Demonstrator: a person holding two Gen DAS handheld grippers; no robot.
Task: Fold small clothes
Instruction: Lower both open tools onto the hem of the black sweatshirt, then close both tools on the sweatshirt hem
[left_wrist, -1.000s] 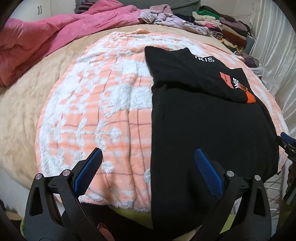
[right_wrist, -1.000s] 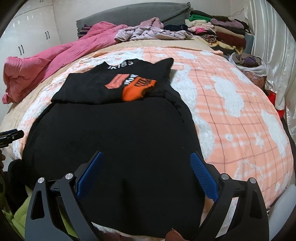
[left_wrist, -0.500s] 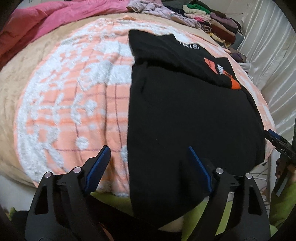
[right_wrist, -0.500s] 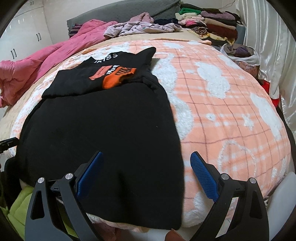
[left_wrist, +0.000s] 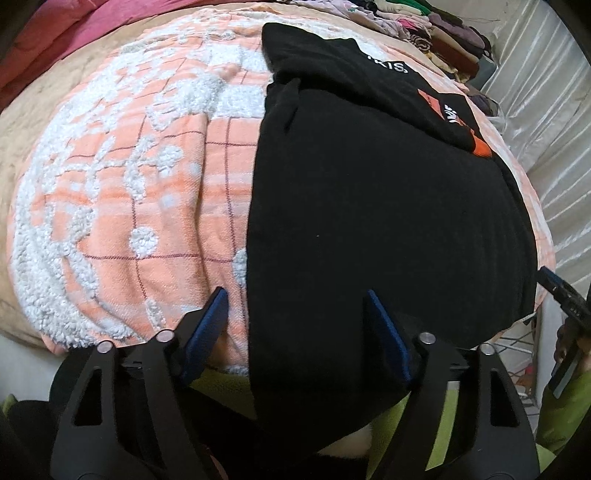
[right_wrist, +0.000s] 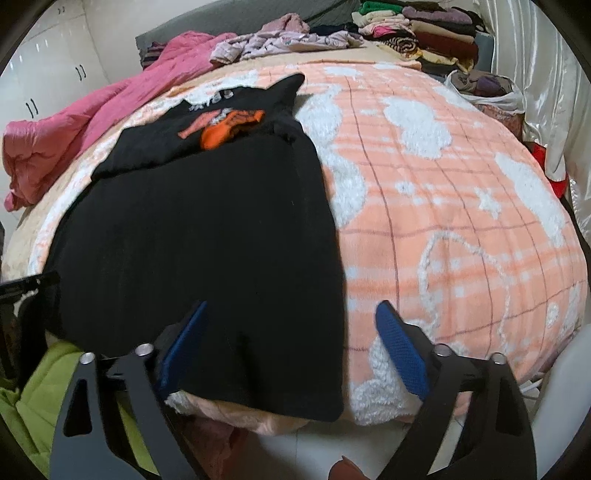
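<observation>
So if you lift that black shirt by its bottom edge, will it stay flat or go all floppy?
Probably floppy: the black shirt already drapes over the bed edge and follows the orange blanket. It looks light, so one corner may sag if only one tool lifts. The fuzzy blanket might cling slightly, so it likely won't slide much.

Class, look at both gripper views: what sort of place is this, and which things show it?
Most likely a home bedroom: a bed under a peach fleece blanket, a pink duvet bunched aside, and stacked folded clothes by white wardrobe doors.
</observation>
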